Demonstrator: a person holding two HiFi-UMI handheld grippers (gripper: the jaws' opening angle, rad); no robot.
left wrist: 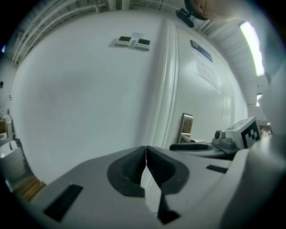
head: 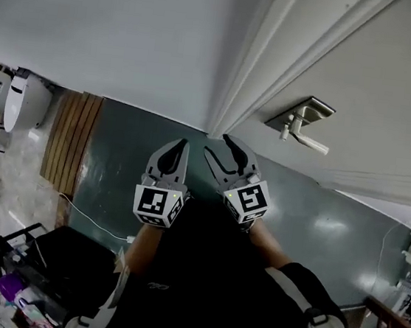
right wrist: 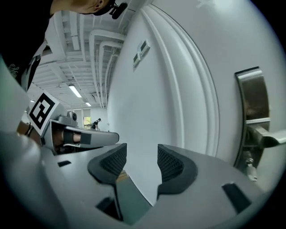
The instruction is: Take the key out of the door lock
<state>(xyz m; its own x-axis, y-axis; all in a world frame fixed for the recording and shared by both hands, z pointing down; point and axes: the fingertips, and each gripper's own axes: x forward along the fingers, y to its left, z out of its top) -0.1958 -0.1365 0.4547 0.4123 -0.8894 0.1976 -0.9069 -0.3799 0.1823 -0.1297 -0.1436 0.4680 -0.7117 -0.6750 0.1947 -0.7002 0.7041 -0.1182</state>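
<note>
**Key not reached yet: line up the right gripper first**

Your right gripper [head: 216,144] has its jaws spread w/ nothing between them. Your left gripper [head: 183,145] has its jaws pressed together, also empty. Both hang by the door frame [head: 240,67], well apart from the lock plate [head: 302,113].

To approach well, lead w/ the right one, as it's nearer and open. Bring it across to the plate, square to the door [head: 402,80]. Put the jaws either side of the key head, not on the lever handle [head: 306,140]. Close firmly, then pull straight out along the keyway w/o twisting.

The key is prob. the small bit [right wrist: 247,164] under the lever in the right gripper view, but it's too small to be sure. It sits far to the right of the jaws, not between them.
</note>
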